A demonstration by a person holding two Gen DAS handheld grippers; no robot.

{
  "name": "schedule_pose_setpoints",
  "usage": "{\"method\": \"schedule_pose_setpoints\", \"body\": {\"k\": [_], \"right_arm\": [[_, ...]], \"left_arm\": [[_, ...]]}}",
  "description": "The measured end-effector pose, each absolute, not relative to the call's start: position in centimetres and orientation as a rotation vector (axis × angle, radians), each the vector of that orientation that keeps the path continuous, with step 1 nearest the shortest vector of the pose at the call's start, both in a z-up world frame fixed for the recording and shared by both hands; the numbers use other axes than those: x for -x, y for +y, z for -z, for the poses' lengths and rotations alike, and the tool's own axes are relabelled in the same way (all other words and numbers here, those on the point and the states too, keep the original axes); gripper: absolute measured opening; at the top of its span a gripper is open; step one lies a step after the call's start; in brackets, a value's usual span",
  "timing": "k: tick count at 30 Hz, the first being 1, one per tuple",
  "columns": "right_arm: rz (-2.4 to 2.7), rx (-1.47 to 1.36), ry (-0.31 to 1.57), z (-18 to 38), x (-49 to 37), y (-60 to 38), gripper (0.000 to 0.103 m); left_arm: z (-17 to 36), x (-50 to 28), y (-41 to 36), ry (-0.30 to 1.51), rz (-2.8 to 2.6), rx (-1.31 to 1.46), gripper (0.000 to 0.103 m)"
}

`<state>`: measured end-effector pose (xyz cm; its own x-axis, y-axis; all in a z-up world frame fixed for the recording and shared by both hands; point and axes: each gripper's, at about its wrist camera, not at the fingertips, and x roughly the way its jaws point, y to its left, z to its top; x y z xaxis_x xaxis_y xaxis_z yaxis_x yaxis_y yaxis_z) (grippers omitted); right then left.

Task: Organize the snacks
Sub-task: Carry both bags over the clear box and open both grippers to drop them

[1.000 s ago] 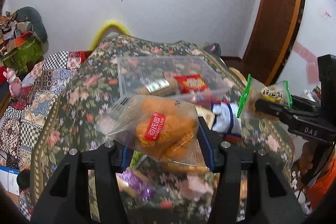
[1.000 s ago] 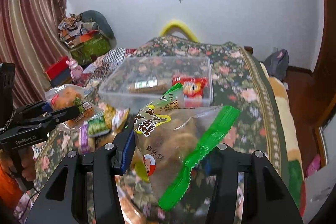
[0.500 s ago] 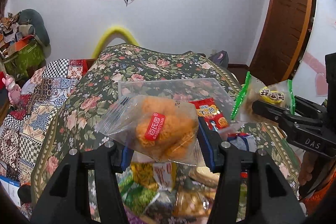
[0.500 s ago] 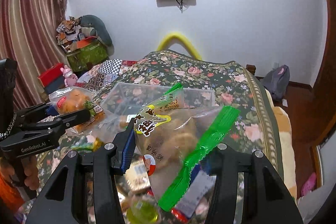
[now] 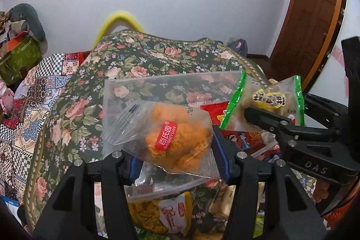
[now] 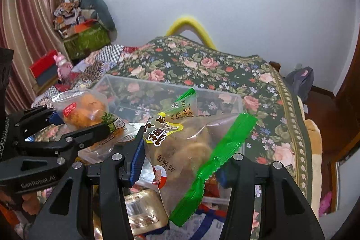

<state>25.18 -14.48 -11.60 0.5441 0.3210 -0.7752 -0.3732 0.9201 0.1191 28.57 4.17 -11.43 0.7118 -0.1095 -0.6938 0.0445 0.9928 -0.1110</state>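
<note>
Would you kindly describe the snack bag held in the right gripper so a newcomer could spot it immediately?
Start at the clear plastic bin on the floral bedspread. In front of it, the right gripper pinches a clear bag of brown pastries. Its green crimped edges and yellow label distinguish it from the orange-snack bag with a red label in the left gripper.

Bed under a dark floral bedspread [image 6: 225, 66], a clear plastic bin [image 6: 225, 97] resting on it, loose snack packets [image 5: 171, 215] heaped at the near edge, patchwork quilt [image 5: 33, 91] lying along its left side
</note>
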Motion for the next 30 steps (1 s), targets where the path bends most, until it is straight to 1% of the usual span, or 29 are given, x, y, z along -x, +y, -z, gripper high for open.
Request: {"method": "schedule_pose_setpoints", "body": {"k": [6,7,10,11,12,13,14,17,19,20,23,30], "right_arm": [[-0.391,0.083,0.975,13.5,-26.0,-14.4,0.048],[-0.39,0.08,0.987,13.8,-26.2,-14.4,0.048],[-0.385,0.083,1.006,14.0,-26.1,-14.5,0.05],[-0.382,0.086,1.007,14.0,-26.0,-14.5,0.052],[-0.38,0.089,1.008,13.8,-25.8,-14.6,0.057],[-0.378,0.088,1.006,13.6,-25.7,-14.6,0.065],[-0.374,0.086,1.0,13.4,-25.6,-14.7,0.07],[-0.366,0.074,0.975,12.3,-25.1,-15.2,0.077],[-0.363,0.065,0.956,11.3,-24.6,-15.6,0.08],[-0.362,0.059,0.947,10.8,-24.3,-15.8,0.08],[-0.367,0.044,0.912,9.0,-23.2,-16.5,0.081],[-0.398,0.029,0.86,6.6,-18.7,-17.1,0.082]], "left_arm": [[12.9,-29.5,4.5,0.829,0.086,0.125,0.054],[13.1,-29.6,4.6,0.835,0.083,0.13,0.056],[13.4,-29.5,4.7,0.847,0.062,0.127,0.063],[13.3,-29.3,4.8,0.842,0.051,0.12,0.065],[13.1,-29.1,4.8,0.833,0.043,0.113,0.067],[12.9,-28.9,4.8,0.827,0.04,0.109,0.07],[12.6,-28.7,4.9,0.819,0.038,0.108,0.072],[11.4,-27.6,5.0,0.79,0.04,0.107,0.074],[10.4,-26.7,5.0,0.769,0.037,0.095,0.075],[9.7,-26.0,5.0,0.756,0.037,0.087,0.076],[8.1,-23.9,5.2,0.717,0.036,0.074,0.084],[6.6,-18.3,5.3,0.688,0.054,0.046,0.088]]}}
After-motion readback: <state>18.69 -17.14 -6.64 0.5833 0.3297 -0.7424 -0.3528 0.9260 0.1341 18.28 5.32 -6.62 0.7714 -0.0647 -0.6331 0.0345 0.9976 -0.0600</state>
